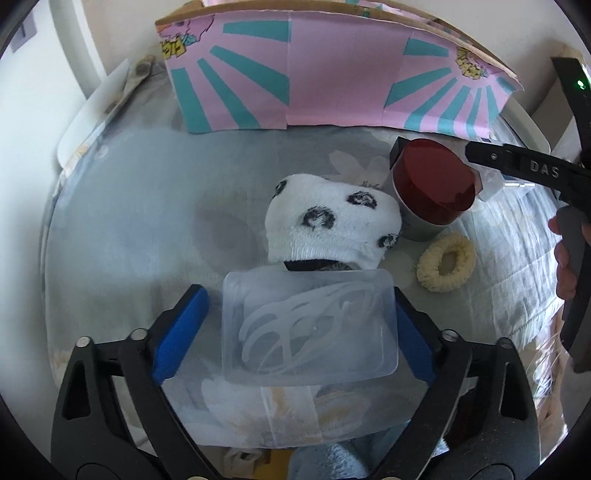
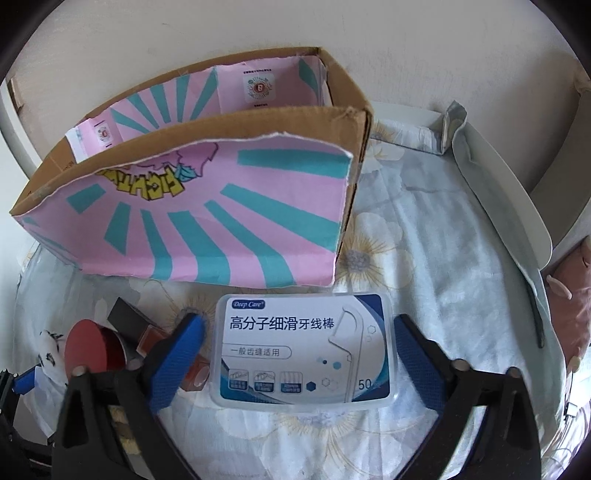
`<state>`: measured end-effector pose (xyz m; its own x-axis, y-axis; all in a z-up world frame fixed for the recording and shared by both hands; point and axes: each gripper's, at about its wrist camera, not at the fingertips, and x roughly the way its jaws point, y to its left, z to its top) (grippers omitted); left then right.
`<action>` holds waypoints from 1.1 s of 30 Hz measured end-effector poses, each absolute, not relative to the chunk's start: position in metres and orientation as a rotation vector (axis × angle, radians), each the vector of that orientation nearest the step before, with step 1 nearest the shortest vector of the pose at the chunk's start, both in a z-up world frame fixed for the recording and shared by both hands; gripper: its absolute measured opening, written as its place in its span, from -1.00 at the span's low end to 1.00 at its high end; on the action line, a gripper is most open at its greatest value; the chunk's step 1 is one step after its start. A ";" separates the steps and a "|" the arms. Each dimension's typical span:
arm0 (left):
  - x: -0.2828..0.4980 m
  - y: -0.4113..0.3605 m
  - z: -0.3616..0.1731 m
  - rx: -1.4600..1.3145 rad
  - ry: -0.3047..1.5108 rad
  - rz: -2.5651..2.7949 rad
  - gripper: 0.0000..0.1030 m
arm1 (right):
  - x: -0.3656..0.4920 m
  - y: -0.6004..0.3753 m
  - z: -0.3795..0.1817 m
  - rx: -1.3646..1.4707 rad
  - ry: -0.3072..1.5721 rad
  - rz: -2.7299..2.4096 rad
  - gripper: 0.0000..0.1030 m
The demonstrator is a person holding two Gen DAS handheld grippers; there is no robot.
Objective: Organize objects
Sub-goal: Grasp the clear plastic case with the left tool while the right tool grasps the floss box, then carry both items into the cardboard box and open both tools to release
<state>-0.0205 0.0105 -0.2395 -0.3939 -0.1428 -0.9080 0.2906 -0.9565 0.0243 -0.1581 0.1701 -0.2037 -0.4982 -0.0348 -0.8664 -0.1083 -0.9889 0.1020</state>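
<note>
Where a pale wall [image 2: 258,29] rises, floral bedsheet [image 2: 424,240] covers the surface.

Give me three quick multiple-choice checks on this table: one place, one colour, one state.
1. Where is the cream scrunchie? A) on the sock B) on the cloth by the cup C) on the floor
2. What colour is the cup's lid? A) red B) green C) white
3. The pink box is: A) taped shut B) flattened C) open on top

Answers: 1 B, it lies on the cloth just in front of the cup; 2 A, the lid is dark red; 3 C, the right wrist view looks down into its interior.
</note>
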 end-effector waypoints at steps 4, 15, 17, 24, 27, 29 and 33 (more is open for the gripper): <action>-0.023 0.015 -0.238 1.582 0.137 -2.428 0.54 | -0.157 0.169 -0.204 -1.538 0.219 2.677 0.67; -0.017 0.005 -0.227 1.567 0.195 -2.449 0.53 | -0.144 0.170 -0.188 -1.522 0.229 2.678 0.67; -0.016 0.005 -0.222 1.552 0.199 -2.453 0.53 | -0.140 0.169 -0.182 -1.517 0.238 2.682 0.67; -0.014 -0.002 -0.189 1.489 0.256 -2.463 0.53 | -0.136 0.173 -0.148 -1.497 0.264 2.707 0.67; -0.012 -0.008 -0.168 1.448 0.278 -2.472 0.53 | -0.132 0.171 -0.126 -1.492 0.264 2.727 0.67; -0.009 -0.008 -0.150 1.412 0.290 -2.481 0.53 | -0.127 0.171 -0.108 -1.491 0.267 2.747 0.67; -0.009 -0.012 -0.113 1.345 0.294 -2.499 0.53 | -0.112 0.170 -0.068 -1.429 0.263 2.815 0.67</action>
<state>-0.0090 -0.0117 -0.1129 -0.5231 -0.1540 -0.8382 0.3443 -0.9379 -0.0425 -0.1121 0.1698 -0.0679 -0.5930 -0.0984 -0.7992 -0.0514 -0.9859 0.1595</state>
